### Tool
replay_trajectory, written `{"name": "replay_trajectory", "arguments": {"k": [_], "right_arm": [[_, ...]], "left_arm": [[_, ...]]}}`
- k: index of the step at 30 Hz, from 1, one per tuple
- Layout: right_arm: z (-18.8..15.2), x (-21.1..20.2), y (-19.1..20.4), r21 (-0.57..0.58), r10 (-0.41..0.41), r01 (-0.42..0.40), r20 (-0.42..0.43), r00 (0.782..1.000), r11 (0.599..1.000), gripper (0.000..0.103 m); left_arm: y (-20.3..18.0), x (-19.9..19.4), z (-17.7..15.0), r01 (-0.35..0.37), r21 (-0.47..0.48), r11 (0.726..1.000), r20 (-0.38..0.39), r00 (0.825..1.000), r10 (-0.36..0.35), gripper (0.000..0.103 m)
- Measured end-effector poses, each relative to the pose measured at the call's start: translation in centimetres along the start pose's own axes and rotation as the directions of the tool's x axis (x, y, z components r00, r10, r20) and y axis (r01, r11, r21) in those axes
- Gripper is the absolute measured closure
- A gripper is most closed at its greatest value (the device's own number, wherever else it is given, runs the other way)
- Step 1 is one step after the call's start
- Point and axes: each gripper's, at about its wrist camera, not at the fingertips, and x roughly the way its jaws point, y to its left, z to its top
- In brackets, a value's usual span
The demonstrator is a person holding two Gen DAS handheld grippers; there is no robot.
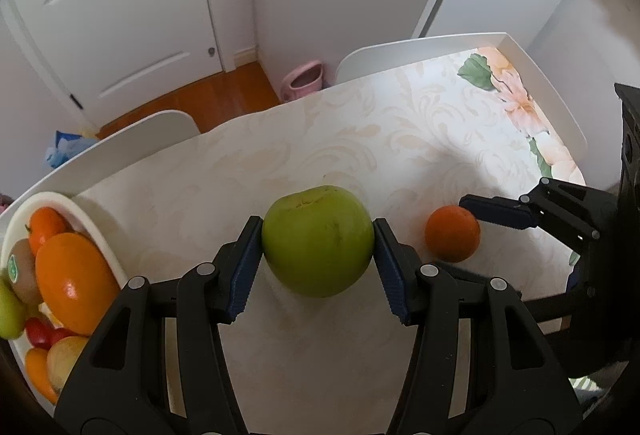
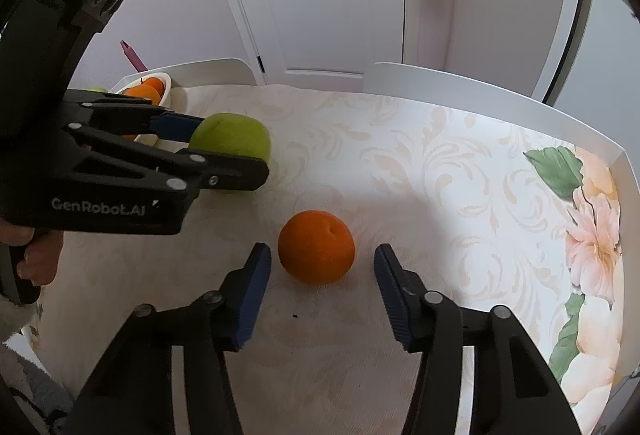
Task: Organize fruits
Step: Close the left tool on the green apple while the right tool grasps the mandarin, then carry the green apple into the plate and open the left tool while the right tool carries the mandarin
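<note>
My left gripper (image 1: 318,239) is shut on a green apple (image 1: 318,240), both blue pads pressed against its sides; whether it touches the table I cannot tell. The same apple (image 2: 230,137) and left gripper show in the right wrist view. An orange (image 2: 317,252) lies on the table, just ahead of and between the fingers of my open right gripper (image 2: 322,263), not touching either pad. The orange (image 1: 452,233) also shows in the left wrist view, right of the apple. A white fruit bowl (image 1: 100,231) at the left holds oranges, a kiwi, green and red fruit.
The table (image 2: 400,175) has a cream patterned cloth with a flower print at its right. White chair backs (image 1: 132,143) stand along the far edge. The bowl (image 2: 166,87) sits at the far left. White doors and a wood floor lie behind.
</note>
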Motion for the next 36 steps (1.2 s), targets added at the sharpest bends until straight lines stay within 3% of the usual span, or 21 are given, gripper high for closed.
{"name": "replay_trajectory", "arguments": {"k": [8,18,29,36], "right_arm": [[0.1,0.3,1.3,-0.010,0.006,-0.006,0.007,1.000,1.000,0.069],[0.3,-1.3,1.6,-0.029,0.026,-0.025,0.027,0.999,0.999,0.069],[1.8,-5.7,3.0,-0.085,0.064,-0.060,0.053,0.997,0.995,0.069],[4.1,-7.2,6.1,-0.136,0.107,-0.098,0.066,0.992,0.986,0.069]], "left_arm": [[-0.1,-0.3,-0.6,-0.020,-0.010,1.000,0.006,1.000,0.021,0.044],[-0.2,-2.6,-1.3,-0.045,-0.050,0.998,0.050,0.998,0.048,0.044],[1.0,-9.7,-2.5,-0.072,-0.175,0.982,0.163,0.981,0.102,0.044],[3.8,-13.9,-4.5,-0.122,-0.263,0.957,0.204,0.962,0.179,0.044]]}}
